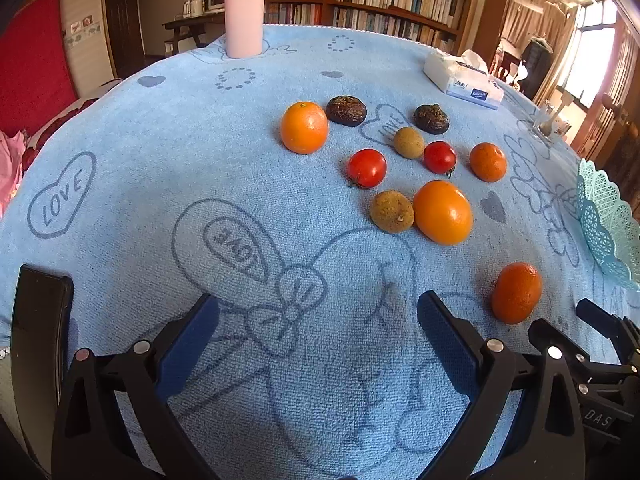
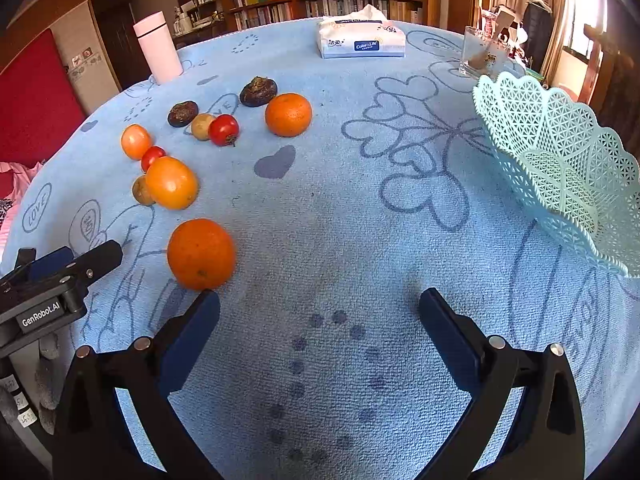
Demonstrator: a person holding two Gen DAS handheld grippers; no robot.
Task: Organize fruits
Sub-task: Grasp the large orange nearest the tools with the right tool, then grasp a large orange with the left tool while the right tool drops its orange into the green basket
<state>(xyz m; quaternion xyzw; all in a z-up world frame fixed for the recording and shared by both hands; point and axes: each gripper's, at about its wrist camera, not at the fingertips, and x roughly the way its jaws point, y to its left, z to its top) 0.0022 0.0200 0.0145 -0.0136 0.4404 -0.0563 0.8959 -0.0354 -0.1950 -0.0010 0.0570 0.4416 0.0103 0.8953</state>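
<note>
Bench cloth [image 2: 340,208]: light blue, darker blue outline hearts, bows, "LOVE" bubbles. Basket [image 2: 560,168], right of frame: mint green lattice. Oranges [image 2: 201,254]: bright orange. Tomatoes [image 2: 223,129]: red. Flask [image 2: 157,48], upper left: pale pink. Tissue pack [image 2: 360,42]: white, blue label. Gripper pads [image 2: 192,332]: dark blue, on black.

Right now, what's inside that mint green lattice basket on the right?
The basket looks empty: its lattice bowl shows no fruit, though the near wall hides part of the bottom. All the fruit, like the nearest orange, sits on the blue cloth.
</note>
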